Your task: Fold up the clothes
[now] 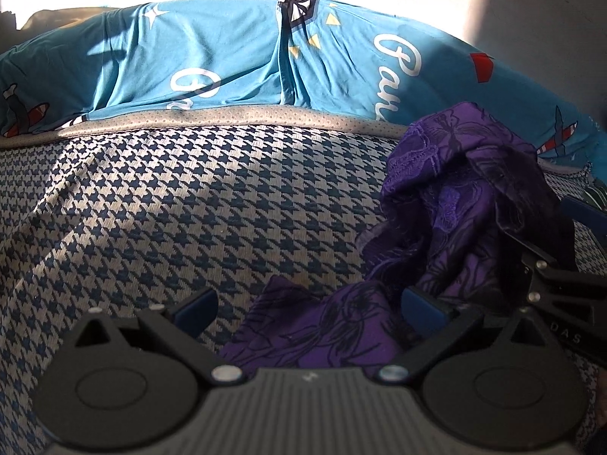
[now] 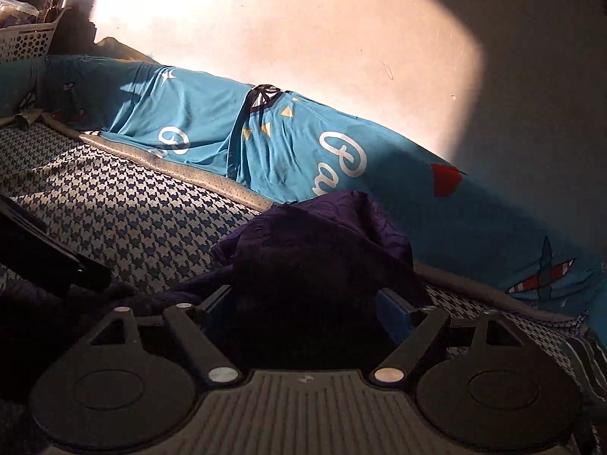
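1. As far as both wrist views show, the purple garment point(image 1: 455, 204) is lying in a crumpled heap on the houndstooth bed cover point(image 1: 159, 197), bunched up near the blue printed bolster point(image 1: 227, 64) along the wall, with one flap trailing flat toward the left gripper point(image 1: 307, 307).
2. No flat panel, squared edge or stacked layer is showing anywhere on the cloth; it is reading as unfolded at this moment.
3. The left gripper is sitting with its fingers spread wide, the trailing purple flap lying between them; the right-hand blue pad point(image 1: 421, 303) is sitting against the cloth, but nothing is being pinched.
4. The right gripper point(image 2: 307, 303) is standing with its fingers parted around the dark mound of the garment point(image 2: 326, 250). Shadow is hiding the contact, and the gap is looking too wide for a firm pinch, so I am judging it released rather than clamped.
5. A white perforated basket point(image 2: 26, 38) is standing at the far end; its contents are too dim to name.
6. Judgement: spreading, smoothing and every fold are appearing outstanding for this piece.
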{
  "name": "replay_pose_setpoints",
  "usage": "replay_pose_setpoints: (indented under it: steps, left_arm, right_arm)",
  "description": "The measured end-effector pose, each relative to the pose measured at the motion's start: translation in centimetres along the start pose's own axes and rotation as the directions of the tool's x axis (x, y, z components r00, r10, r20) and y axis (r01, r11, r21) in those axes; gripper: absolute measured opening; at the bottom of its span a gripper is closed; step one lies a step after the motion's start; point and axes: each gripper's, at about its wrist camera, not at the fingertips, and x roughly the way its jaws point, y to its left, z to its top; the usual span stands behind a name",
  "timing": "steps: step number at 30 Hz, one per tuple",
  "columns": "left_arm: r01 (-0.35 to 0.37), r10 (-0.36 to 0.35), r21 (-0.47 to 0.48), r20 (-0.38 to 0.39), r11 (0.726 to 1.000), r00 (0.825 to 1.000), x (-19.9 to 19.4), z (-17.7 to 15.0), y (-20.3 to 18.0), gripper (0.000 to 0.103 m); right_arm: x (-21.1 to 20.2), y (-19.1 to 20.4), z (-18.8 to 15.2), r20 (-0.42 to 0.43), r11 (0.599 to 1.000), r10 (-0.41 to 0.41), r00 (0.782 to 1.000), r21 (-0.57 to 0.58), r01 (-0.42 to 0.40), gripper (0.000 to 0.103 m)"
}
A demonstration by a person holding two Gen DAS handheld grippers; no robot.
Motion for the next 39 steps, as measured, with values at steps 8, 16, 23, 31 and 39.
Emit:
replay_pose_setpoints:
  steps: [8, 16, 23, 31, 39]
  left_arm:
    - [0.041, -0.037, 0.070, -0.059, 0.997, 0.998, 1.1, -1.5, -2.0, 0.103]
    - [0.068, -0.057, 0.111, -0.099, 0.991, 0.993, 1.1, -3.3, -3.2, 0.103]
    - [0.073, -0.055, 0.161, -0.116, 0.984, 0.992, 0.9, -4.5, -3.9, 0.103]
    - [0.079, -0.056, 0.168, -0.138, 0.983, 0.989, 0.7, -5.7, -3.6, 0.103]
    - [0.088, -0.063, 0.183, -0.140, 0.979, 0.988, 0.8, -6.5, -3.5, 0.103]
  right_arm:
    - [0.2, -5.2, 0.6, -0.039, 0.939, -0.052, 0.998, 0.338, 0.062, 0.015]
    - [-2.3, -11.4, -1.7, -0.153, 0.782, -0.341, 0.928, 0.501, 0.370, 0.010]
    - [-4.8, -15.3, -3.9, -0.270, 0.628, -0.481, 0.834, 0.558, 0.542, 0.014]
    - [-6.1, -14.2, -3.6, -0.193, 0.672, -0.453, 0.871, 0.568, 0.475, 0.044]
    - [-3.8, -8.8, -0.8, 0.001, 0.850, -0.217, 0.976, 0.492, 0.188, 0.055]
